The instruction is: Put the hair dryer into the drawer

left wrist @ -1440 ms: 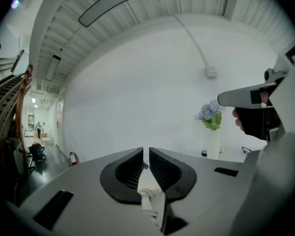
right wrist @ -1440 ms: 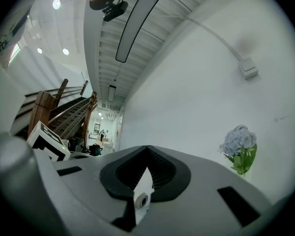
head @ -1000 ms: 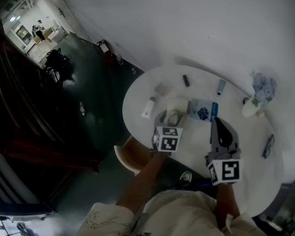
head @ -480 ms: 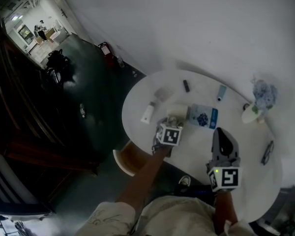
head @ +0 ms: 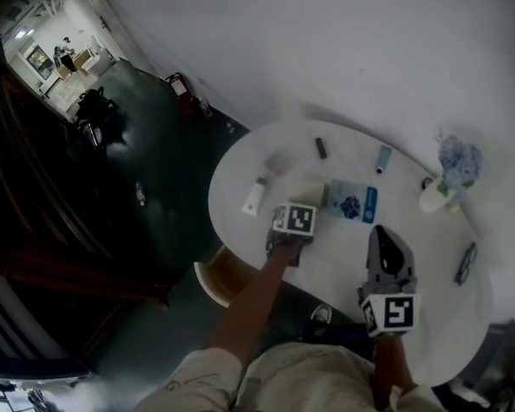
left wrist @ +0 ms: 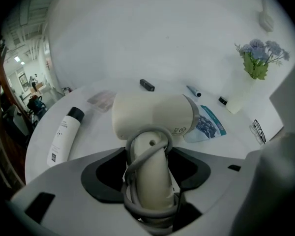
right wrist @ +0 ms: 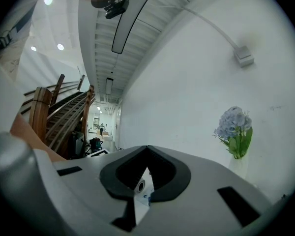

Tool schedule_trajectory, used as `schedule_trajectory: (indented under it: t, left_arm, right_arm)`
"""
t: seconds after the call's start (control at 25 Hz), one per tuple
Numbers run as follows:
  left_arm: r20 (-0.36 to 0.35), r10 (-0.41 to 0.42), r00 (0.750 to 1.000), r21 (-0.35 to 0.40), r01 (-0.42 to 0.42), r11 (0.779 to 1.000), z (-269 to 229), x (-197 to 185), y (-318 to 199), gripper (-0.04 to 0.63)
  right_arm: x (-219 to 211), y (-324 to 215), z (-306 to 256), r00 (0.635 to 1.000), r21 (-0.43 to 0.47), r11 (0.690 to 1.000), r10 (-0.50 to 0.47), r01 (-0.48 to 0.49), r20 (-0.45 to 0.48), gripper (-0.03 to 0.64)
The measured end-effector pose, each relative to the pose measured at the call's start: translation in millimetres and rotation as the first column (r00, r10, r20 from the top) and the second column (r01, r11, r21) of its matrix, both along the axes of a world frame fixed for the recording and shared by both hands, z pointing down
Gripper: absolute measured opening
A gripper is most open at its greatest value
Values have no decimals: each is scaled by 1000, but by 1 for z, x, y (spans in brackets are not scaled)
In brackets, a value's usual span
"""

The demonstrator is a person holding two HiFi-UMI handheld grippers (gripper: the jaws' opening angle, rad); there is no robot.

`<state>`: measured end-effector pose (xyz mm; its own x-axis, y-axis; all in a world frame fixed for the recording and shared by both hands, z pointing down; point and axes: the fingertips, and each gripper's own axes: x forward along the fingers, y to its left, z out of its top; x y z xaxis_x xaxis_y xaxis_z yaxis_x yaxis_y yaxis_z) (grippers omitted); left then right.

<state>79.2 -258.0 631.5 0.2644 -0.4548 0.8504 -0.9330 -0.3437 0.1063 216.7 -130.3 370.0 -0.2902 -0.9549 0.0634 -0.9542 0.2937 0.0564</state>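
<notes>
The cream hair dryer (left wrist: pixel 152 119) lies on the round white table (head: pixel 429 316), its grey cord wound round the handle. My left gripper (left wrist: pixel 150 156) points steeply down over it. The handle stands between its jaws, which are closing, with gaps still showing beside the pads. In the head view its marker cube (head: pixel 293 219) covers most of the dryer (head: pixel 309 190). My right gripper (head: pixel 380 233) hovers level near the table's front, jaws together, nothing held. No drawer is in view.
A white bottle (left wrist: pixel 64 134) lies left of the dryer, a blue packet (left wrist: pixel 209 124) right of it. A vase of flowers (head: pixel 446 178), glasses (head: pixel 465 263), a pen (head: pixel 382 159) and a small black object (head: pixel 320 148) lie farther off. A wooden seat (head: pixel 219 277) stands below the table's left edge.
My left gripper has come down and tipped forward over the hair dryer, so its cube now hides it from the head camera. The right gripper has hardly moved.
</notes>
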Motion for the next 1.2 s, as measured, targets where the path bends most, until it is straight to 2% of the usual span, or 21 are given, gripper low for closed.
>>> schedule_trajectory:
  t: [0.32,0.52,0.68,0.84,0.96,1.2]
  left_arm:
    - [15,40,999,19,-41,999,-2,-2,-3,253]
    - [-39,28,999,30,-26,999,-6,-1,1,242]
    - [-55,15,998,68,-12,998,-14,-1,10,233]
    - [-115,2,993,123,13,992,-30,7,21,233]
    - [-140,-3,990,204,31,979,-50,10,25,232]
    - [-170,-15,985,365,77,928,-97,5,32,232]
  right_arm:
    - [-4,3,1,1000,10,1000,-14,14,-8,5]
    - [-3,4,-1,1000,8,1000,-11,11,-10,5]
    - [-2,4,-1,1000,8,1000,-9,9,-12,5]
    - [-5,6,-1,1000,6,1000,-14,14,-12,4]
    - [-8,6,-2,1000,5,1000,-23,23,-14,4]
    - [-10,5,-4,999,14,999,-33,33,-11,5]
